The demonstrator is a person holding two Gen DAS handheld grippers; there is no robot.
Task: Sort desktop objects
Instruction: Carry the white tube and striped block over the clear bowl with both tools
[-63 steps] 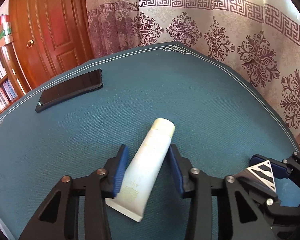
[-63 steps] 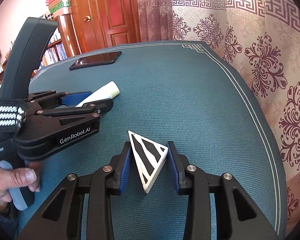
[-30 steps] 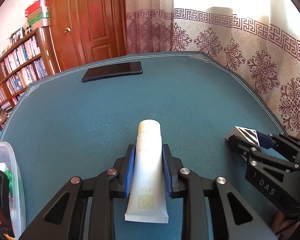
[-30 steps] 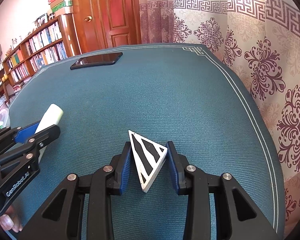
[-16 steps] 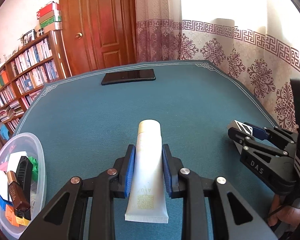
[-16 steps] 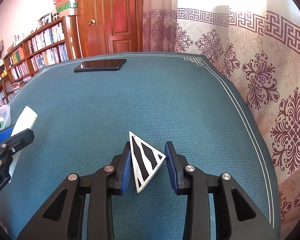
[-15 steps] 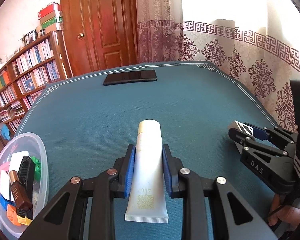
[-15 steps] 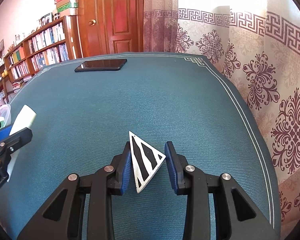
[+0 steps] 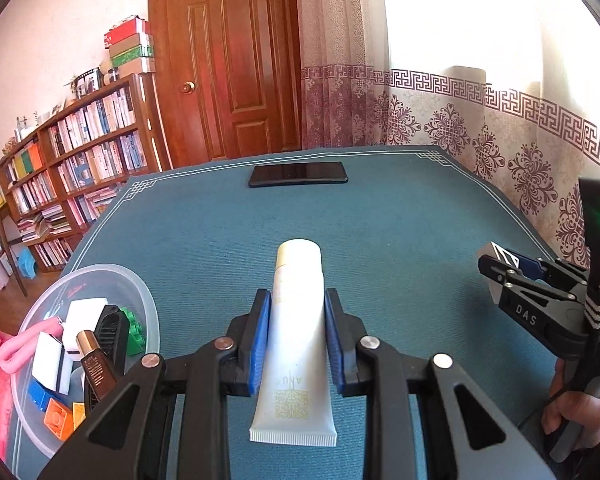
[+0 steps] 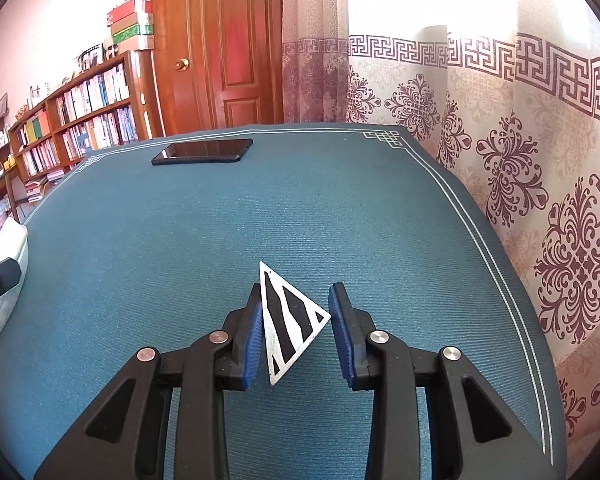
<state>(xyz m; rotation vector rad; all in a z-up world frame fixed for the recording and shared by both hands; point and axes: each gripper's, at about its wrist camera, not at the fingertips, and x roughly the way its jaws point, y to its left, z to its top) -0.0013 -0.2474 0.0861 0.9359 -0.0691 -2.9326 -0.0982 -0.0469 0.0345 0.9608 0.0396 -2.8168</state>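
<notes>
My left claw (image 9: 295,330) is clenched on one cream tube (image 9: 296,332), both pads pressed against its sides, held above the teal counter (image 9: 400,220). My right claw (image 10: 296,328) grips one striped triangle (image 10: 286,320), wedged edge against the left pad and a single corner touching the right pad. That is my worry: with such thin contact the triangle could pivot and drop on the way over. The tube is soft, so a hard squeeze might ooze cream. One clear bowl (image 9: 112,276) sits at the counter's left edge, already crowded, so pieces could spill. One dark phone (image 9: 298,174) lies far back.
</notes>
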